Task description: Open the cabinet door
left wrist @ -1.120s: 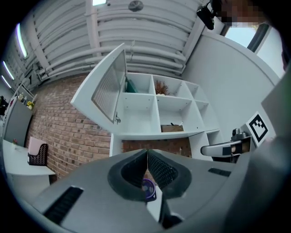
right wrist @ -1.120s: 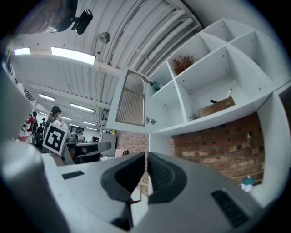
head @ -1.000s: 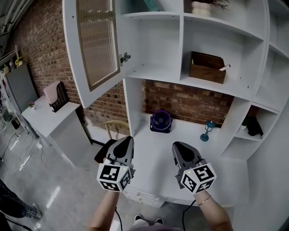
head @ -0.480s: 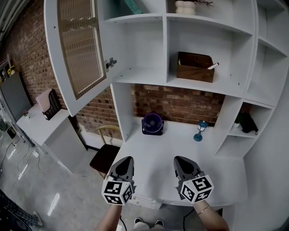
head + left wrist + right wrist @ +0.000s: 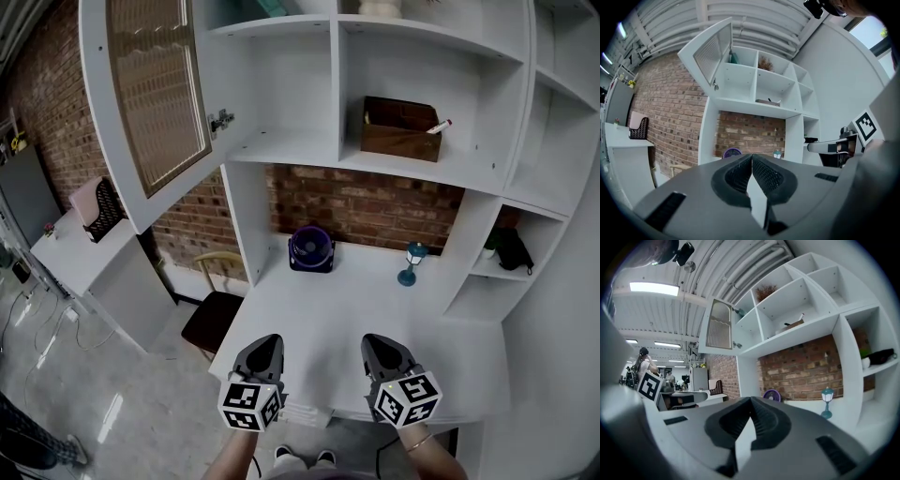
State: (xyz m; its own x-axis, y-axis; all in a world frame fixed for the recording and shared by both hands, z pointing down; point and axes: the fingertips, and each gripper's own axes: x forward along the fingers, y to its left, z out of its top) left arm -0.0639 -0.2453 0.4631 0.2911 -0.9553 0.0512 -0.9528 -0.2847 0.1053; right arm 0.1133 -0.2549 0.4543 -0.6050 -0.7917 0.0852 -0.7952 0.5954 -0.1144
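The left gripper (image 5: 265,341) and the right gripper (image 5: 376,341) each had their jaws pressed together on nothing, low over the front edge of the white desk (image 5: 328,314). Well above them at the upper left, the cabinet door (image 5: 155,94) stood upright, swung out leftward from its hinge (image 5: 221,121). A purple fan (image 5: 310,248) and a small lantern (image 5: 409,262) sat against the brick back wall, with open desktop before them.
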